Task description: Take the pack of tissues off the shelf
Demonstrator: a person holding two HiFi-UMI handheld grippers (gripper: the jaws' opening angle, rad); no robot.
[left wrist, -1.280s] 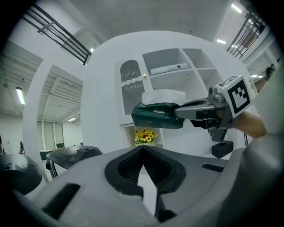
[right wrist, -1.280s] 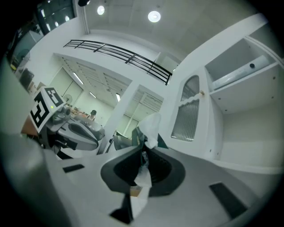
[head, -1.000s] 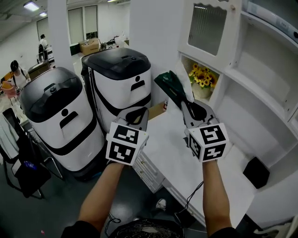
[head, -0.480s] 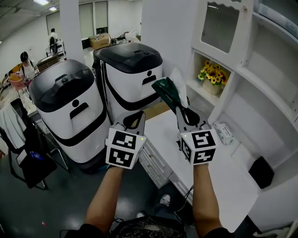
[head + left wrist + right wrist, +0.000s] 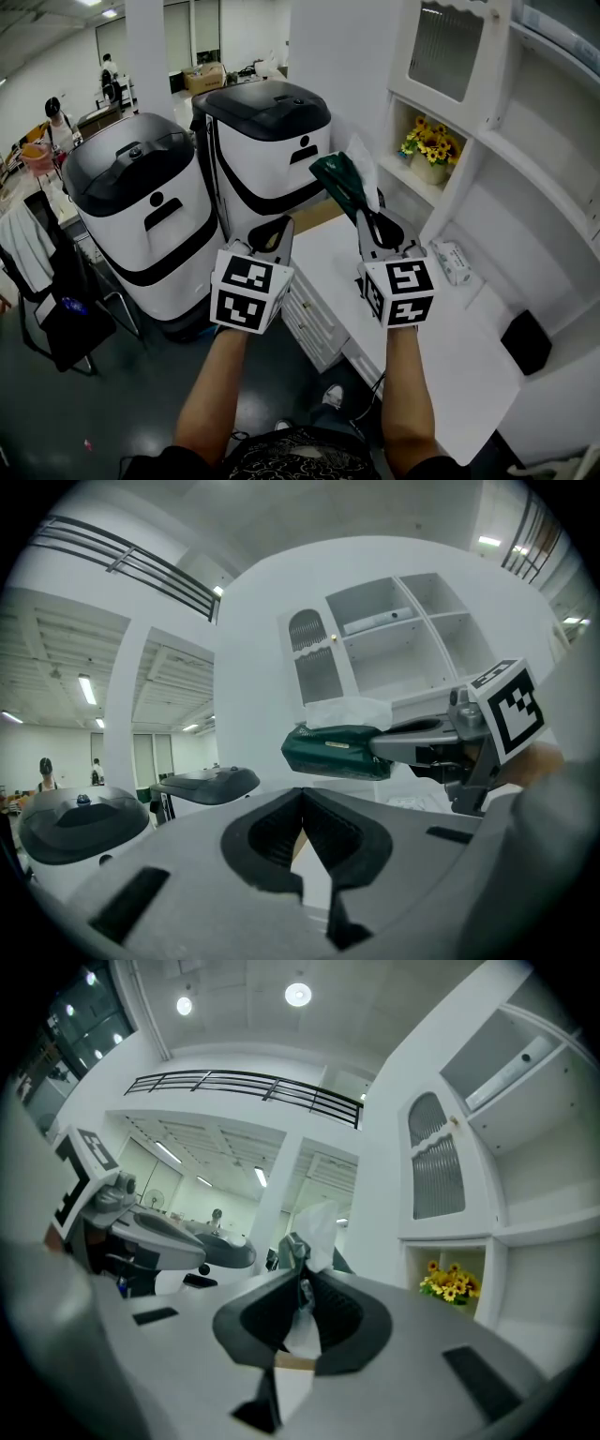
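A dark green pack of tissues (image 5: 340,178) with a white tissue sticking out of its top is held in the air over the white counter (image 5: 441,361). My right gripper (image 5: 365,210) is shut on its near end. The right gripper view shows the pack (image 5: 302,1241) pinched between the jaws of my right gripper (image 5: 302,1283). My left gripper (image 5: 277,227) hovers beside it to the left, shut with nothing in it. Seen from the left gripper view, the pack (image 5: 336,750) hangs just beyond the closed tips of my left gripper (image 5: 302,797), apart from them.
Two large white-and-black machines (image 5: 141,211) (image 5: 267,141) stand left of the counter. The white shelf unit at the right holds a vase of sunflowers (image 5: 430,153). A small white pack (image 5: 456,262) and a black box (image 5: 525,342) lie on the counter. People stand far off at the left.
Both grippers have drawn back a little from the shelf, and the right one still carries the green pack. The small white pack on the counter has come into sight.
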